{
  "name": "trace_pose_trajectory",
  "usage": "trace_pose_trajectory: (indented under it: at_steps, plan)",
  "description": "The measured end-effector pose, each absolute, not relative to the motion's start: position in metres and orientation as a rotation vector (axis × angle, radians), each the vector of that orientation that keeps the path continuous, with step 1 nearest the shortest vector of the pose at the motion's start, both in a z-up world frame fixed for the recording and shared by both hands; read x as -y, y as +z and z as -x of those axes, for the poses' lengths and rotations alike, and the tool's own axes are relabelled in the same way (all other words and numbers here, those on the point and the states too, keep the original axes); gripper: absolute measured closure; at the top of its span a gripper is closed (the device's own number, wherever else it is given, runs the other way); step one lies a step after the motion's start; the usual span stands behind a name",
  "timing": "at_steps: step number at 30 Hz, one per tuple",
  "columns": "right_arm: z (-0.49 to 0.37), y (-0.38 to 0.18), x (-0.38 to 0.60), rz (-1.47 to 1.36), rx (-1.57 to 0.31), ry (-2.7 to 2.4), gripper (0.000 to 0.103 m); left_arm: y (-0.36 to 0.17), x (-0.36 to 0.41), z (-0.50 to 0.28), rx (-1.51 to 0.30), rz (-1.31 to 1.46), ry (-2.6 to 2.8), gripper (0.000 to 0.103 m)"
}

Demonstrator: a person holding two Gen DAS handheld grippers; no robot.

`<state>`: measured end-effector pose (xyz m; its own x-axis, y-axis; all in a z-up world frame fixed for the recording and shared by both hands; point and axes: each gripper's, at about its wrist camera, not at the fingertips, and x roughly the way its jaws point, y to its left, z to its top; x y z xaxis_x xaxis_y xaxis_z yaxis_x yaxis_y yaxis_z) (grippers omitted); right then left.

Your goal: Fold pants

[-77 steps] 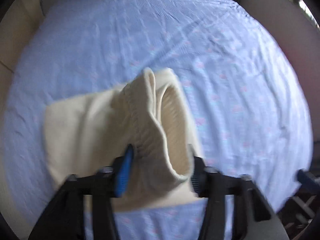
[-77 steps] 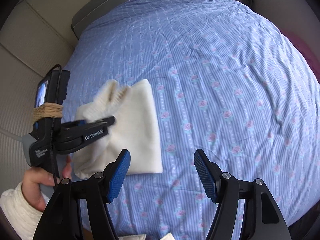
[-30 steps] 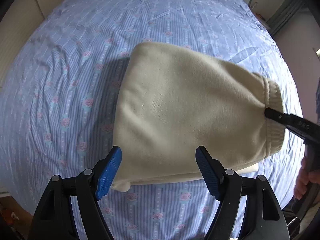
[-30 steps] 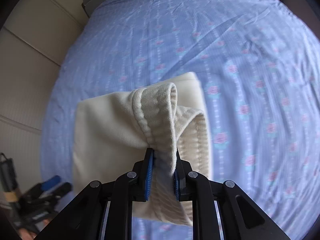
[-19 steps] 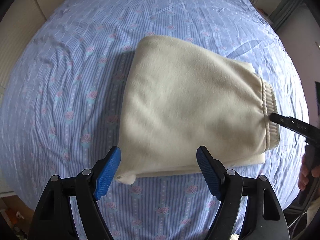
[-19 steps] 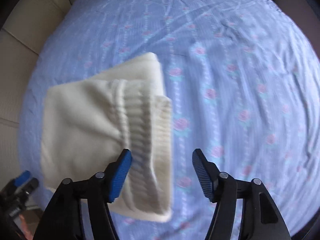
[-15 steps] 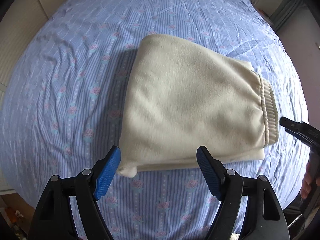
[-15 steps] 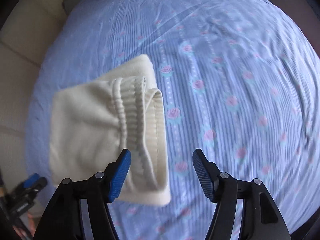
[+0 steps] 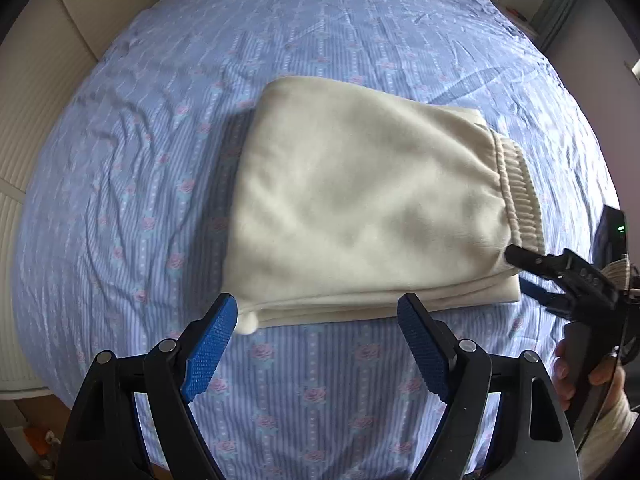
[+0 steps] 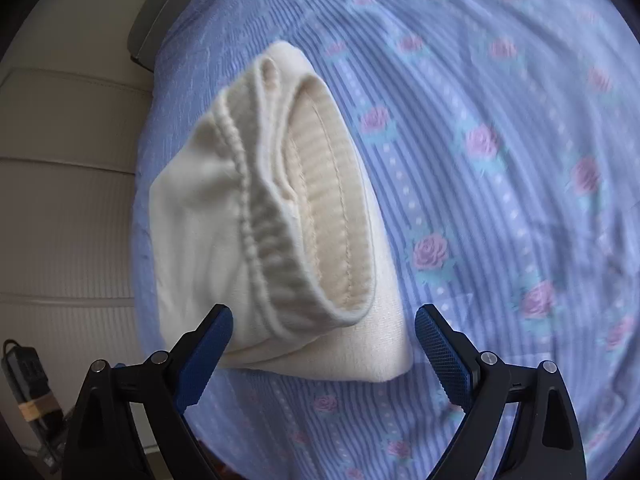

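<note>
Cream fleece, thick and soft: the folded cream pants with a ribbed elastic waistband (image 9: 360, 208) lie in a squat stack on the bed's blue rose-print striped sheet (image 9: 152, 168), near its middle. They look light, limp and apt to slump, so the firmer ribbed waistband (image 10: 320, 216) or the stacked layered edge seems the surest hold. The left claw (image 9: 318, 340) hovers steeply downward just short of the stack's near edge, its jaws widening, nothing between them. The right claw (image 10: 322, 344), angled down at the gaping waistband end, is spreading too, its blue pads clear of the cloth.
</note>
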<state>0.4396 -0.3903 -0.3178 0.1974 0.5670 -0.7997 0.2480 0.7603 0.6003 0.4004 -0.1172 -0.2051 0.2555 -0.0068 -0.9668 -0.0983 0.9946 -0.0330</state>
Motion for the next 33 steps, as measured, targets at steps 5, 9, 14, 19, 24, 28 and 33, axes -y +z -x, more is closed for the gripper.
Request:
trace_pose_trajectory:
  at_steps: [5,9,14,19,24,28,33]
  plan:
    - [-0.437,-0.355,0.397,-0.966,-1.441,0.325,0.009,-0.206,0.127,-0.400,-1.312,0.099,0.055,0.021]
    - [-0.451,-0.352,0.400,-1.018,-1.423,0.359,0.011,-0.210,0.127,-0.397,-1.326,0.093,0.062,0.021]
    - [-0.473,-0.339,0.389,-0.897,-1.443,0.342,0.014,-0.212,0.112,-0.392,-1.319,0.114,0.100,0.021]
    - [-0.477,-0.327,0.385,-0.803,-1.488,0.218,0.036,-0.218,0.075,-0.393,-1.318,0.237,0.158,0.020]
    - [-0.489,-0.296,0.347,-0.487,-1.499,0.164,0.042,-0.231,0.027,-0.400,-1.302,0.392,0.167,0.018]
    - [-0.494,-0.298,0.334,-0.452,-1.520,0.138,0.042,-0.252,-0.008,-0.418,-1.302,0.528,0.099,0.015]
    - [-0.498,-0.305,0.324,-0.449,-1.522,0.110,0.042,-0.288,-0.006,-0.453,-1.360,0.537,-0.069,0.015]
